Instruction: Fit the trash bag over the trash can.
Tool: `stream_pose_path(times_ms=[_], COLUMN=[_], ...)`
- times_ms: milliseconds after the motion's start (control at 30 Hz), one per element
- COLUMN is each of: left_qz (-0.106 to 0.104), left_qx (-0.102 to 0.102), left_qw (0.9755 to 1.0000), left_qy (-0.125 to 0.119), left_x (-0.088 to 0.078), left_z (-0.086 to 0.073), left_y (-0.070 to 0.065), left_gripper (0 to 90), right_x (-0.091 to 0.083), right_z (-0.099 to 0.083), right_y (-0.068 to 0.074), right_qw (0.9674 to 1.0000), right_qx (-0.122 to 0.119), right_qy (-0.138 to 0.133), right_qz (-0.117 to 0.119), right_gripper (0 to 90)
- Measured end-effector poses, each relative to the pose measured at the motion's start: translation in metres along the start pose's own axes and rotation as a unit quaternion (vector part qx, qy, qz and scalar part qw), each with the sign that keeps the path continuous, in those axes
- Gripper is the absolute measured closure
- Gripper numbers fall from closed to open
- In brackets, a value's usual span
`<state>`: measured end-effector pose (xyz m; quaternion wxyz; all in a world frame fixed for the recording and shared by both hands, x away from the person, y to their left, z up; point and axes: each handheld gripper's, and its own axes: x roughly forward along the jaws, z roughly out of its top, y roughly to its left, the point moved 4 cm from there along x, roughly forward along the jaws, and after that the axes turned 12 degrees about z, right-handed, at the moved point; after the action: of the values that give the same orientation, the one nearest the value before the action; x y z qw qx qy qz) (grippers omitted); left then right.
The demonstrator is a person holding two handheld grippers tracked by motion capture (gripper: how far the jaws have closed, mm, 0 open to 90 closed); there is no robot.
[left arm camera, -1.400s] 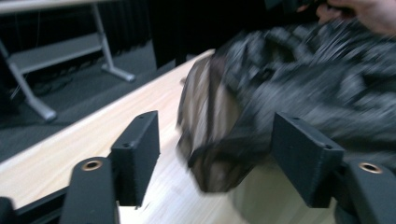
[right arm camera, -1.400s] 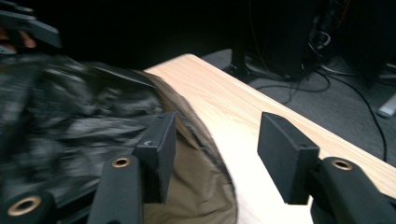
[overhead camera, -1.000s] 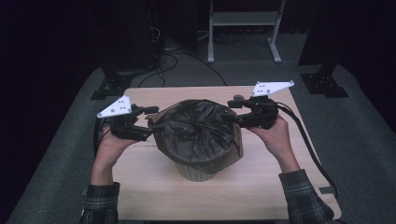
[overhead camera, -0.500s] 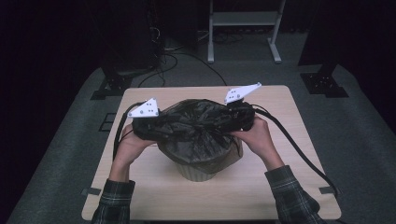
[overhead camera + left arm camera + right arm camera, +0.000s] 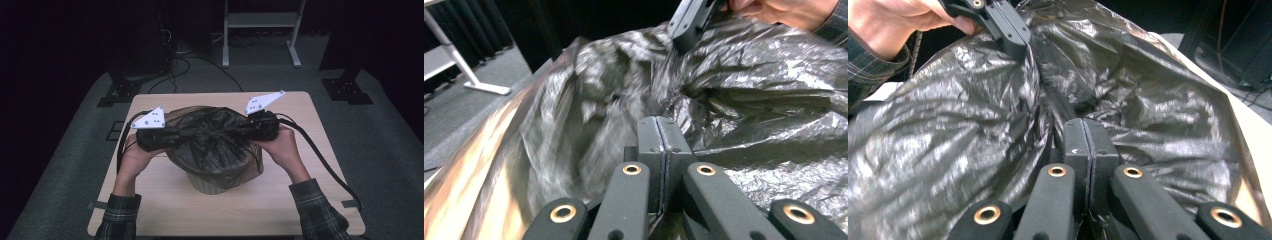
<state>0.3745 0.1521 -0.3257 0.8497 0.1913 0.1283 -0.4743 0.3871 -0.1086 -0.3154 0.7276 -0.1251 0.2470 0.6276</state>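
High view gives me the whole black bag (image 5: 212,145) draped over a bin mid-counter (image 5: 320,150) with my left tool (image 5: 172,136) and right tool (image 5: 245,129) meeting above it, while each gripper view adds that its jaws are pressed together, pinching bag film.

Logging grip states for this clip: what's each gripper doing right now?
Left gripper: shut on the black bag.
Right gripper: shut on the black bag.

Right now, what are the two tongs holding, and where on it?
Both the left tongs and right tongs are shut on the crinkled black plastic bin bag, pinching its gathered top film from opposite sides.
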Motion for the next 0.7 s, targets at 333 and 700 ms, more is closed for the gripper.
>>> stream_pose_path(times_ms=[333,700], left_qz=[0.036,0.048], left_qx=[-0.018,-0.034], left_qw=[0.9992,0.9982], left_qy=[0.007,-0.015], left_x=[-0.032,-0.041], left_z=[-0.019,-0.016], left_y=[0.019,0.022], left_gripper=[89.6,56.2], right_x=[-0.033,-0.048], right_z=[-0.017,-0.025], right_y=[-0.004,-0.006], right_qw=[0.9995,0.9976], right_qx=[0.011,0.017], right_qy=[-0.025,-0.055], right_qz=[-0.019,-0.038], right_gripper=[89.5,60.9])
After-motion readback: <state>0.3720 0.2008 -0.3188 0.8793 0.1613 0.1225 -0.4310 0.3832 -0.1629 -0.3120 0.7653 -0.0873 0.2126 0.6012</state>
